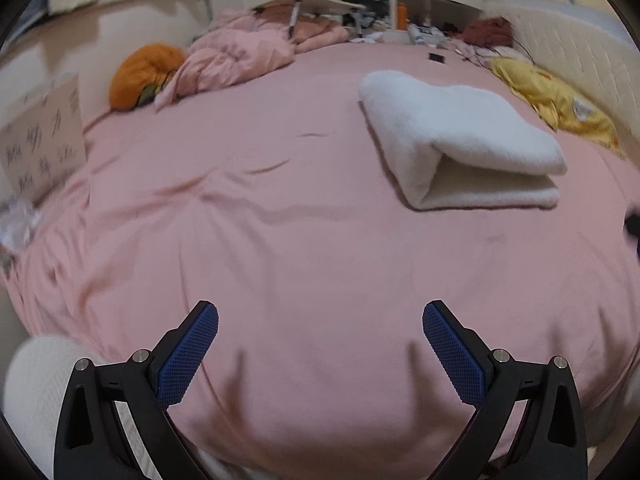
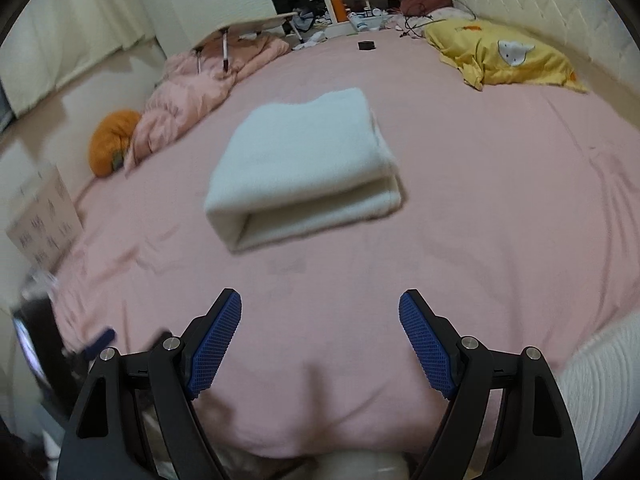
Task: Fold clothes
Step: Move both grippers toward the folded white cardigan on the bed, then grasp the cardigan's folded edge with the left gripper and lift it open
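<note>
The white garment (image 2: 304,164) lies folded flat mid-bed, its open layered edge facing the person, so this fold looks finished. The right gripper (image 2: 320,320) and left gripper (image 1: 320,332) hover near the bed's (image 2: 500,200) near edge, fingers apart, empty. Bare sheet surrounds it; the yellow pillow (image 2: 504,56) at two o'clock sits well apart.

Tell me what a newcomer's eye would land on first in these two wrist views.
First, the folded white fleece garment, lying alone in the middle of the pink bedsheet, ahead of both open grippers, the left gripper and the right gripper, neither touching it. Next, the yellow pillow by the headboard on the right, and the orange cushion beside the crumpled pink duvet at the far left edge.
</note>
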`<state>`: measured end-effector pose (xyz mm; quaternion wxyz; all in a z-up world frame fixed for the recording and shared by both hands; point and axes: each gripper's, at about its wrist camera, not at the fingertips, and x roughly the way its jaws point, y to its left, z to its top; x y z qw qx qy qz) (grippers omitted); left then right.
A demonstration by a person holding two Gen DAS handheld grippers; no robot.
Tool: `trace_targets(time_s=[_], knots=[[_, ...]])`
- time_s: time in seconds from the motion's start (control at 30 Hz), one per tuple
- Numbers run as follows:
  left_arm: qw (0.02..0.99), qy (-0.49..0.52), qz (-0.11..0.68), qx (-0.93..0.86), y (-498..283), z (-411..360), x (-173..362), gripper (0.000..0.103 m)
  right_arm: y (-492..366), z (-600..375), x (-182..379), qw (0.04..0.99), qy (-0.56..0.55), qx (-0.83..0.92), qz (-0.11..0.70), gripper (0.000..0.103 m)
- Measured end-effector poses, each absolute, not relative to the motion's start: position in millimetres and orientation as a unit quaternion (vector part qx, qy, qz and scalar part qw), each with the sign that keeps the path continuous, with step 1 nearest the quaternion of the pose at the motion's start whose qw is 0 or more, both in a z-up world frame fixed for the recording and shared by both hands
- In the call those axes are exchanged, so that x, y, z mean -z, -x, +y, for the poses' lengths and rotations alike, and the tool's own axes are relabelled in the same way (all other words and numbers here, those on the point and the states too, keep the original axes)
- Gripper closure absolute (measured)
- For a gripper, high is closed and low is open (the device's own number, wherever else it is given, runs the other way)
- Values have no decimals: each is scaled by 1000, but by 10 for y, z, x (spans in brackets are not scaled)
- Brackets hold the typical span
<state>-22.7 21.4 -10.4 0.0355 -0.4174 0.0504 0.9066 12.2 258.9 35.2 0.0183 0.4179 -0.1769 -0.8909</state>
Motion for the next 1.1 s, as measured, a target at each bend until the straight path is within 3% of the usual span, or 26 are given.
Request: trace_targets(time_s=[0.2,0.33,0.57,0.8,0.83,0.93,0.97,1.0,1.1], knots=[[79,402,110,-906,494,531,-6,0,282,2923,-565,73,-398,898,-171,22],[101,367,207,-901,810,1065,-74,0,251,3163,-627,17,-350,926,-142,22],[179,351,282,-875,1211,2016,-27,0,147,4071,-590,-64,-302,899,-310,22],[228,353,335,-843,1478,2768,141,1,131,4443,-481,-70,-299,873,-380,22],[233,358,342,-837,1529,2840,166,5,144,4447,-481,-68,-300,873,-379,22],[242,390,323,-828,1702,2857,146,51,170,4485,-461,-62,-299,872,-381,22],[246,398,289,-835,1756,2784,53,72,164,4507,-440,-61,-299,872,-383,22],[250,406,257,-840,1809,2713,-30,78,153,4528,-414,-60,-299,871,-384,22],[255,421,177,-852,1924,2437,-293,79,169,4533,-360,-62,-303,869,-385,22]])
